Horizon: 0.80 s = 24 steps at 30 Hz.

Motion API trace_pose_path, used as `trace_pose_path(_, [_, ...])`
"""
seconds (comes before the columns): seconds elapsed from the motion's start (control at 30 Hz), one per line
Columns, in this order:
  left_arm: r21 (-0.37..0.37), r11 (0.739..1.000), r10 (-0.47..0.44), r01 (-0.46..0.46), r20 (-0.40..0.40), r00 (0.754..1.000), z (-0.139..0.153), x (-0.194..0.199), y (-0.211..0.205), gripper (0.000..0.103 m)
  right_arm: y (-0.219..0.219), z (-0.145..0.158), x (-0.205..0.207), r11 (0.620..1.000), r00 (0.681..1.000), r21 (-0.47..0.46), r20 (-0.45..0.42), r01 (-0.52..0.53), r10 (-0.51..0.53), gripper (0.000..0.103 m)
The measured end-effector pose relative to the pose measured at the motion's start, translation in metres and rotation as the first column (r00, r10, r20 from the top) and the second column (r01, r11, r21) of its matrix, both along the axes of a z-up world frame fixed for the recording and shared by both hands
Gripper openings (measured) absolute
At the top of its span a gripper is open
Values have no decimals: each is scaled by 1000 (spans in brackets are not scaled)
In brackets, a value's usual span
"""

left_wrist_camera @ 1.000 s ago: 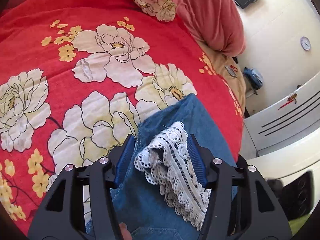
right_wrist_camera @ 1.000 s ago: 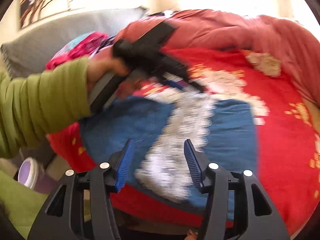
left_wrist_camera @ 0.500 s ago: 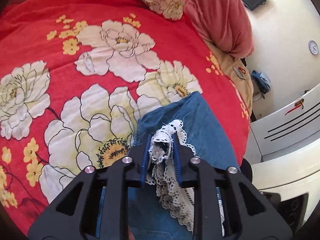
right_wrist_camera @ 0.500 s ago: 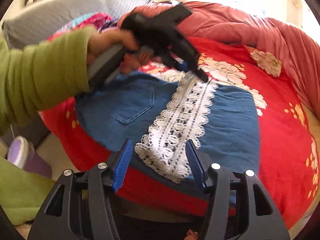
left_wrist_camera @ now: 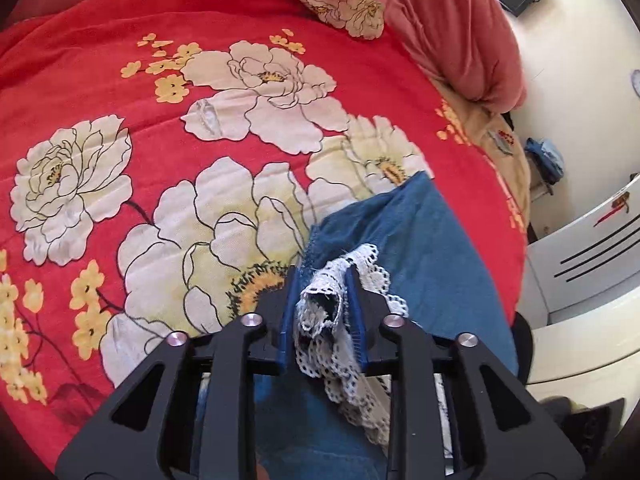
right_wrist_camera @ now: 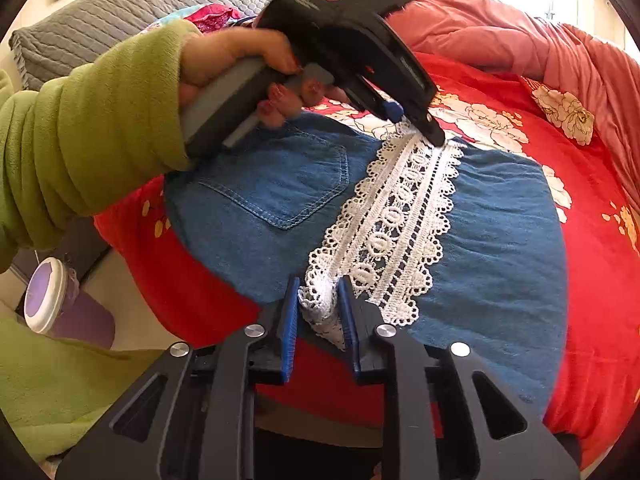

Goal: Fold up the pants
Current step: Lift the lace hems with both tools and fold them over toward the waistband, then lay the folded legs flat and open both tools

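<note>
Blue denim pants with a white lace hem band lie folded on a red floral bedspread. My left gripper is shut on the far end of the lace hem; it also shows in the right wrist view, held by a hand in a green sleeve. My right gripper is shut on the near end of the lace hem at the bed's edge. A back pocket faces up.
A pink blanket is bunched at the far side of the bed. A grey quilted pillow lies at the back left. A purple lidded cup stands beside the bed. White furniture stands to the right of the bed.
Both grippers closed on the lace hem: the left one half a second ago, the right one just now. The left gripper has lifted its end slightly.
</note>
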<state>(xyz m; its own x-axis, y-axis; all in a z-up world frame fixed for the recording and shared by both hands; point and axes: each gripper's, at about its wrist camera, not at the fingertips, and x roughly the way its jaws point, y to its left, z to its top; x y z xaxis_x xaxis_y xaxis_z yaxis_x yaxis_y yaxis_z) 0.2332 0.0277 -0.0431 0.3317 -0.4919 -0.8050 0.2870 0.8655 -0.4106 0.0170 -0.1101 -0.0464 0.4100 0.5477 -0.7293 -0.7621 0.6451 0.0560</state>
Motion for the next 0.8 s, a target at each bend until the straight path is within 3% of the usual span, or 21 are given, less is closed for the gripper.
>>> trace_pose_path(0.1, [18,1000,14,-14,5,1000,-4,2,1,33,-2,4,-2,1000,1000,27,-13,-9,9,30])
trace_pose_path(0.17, [37,999,34,-34,19,999,-3,2,4,39,-12,12,-1,995,999,94,-32,-19,22,31])
trace_pose_path(0.3, [20,997,68,-69,59,996,13,-6,15,39,-45,37,5,976,999,211,-15,48,-46,35])
trace_pose_path(0.4, [26,995,91,-95,137,986,37,-21,17,39,-68,45,10,968,987,202,22,149,-157,38])
trace_pose_path(0.57, [69,996,35,-53,239,970,66,-58,-7,48,-88,31,26,947,954,121,16,296,-300,38])
trace_pose_path(0.8, [135,990,-64,35,219,974,44,-95,-54,48,-94,4,36,931,932,55,-56,360,-358,39])
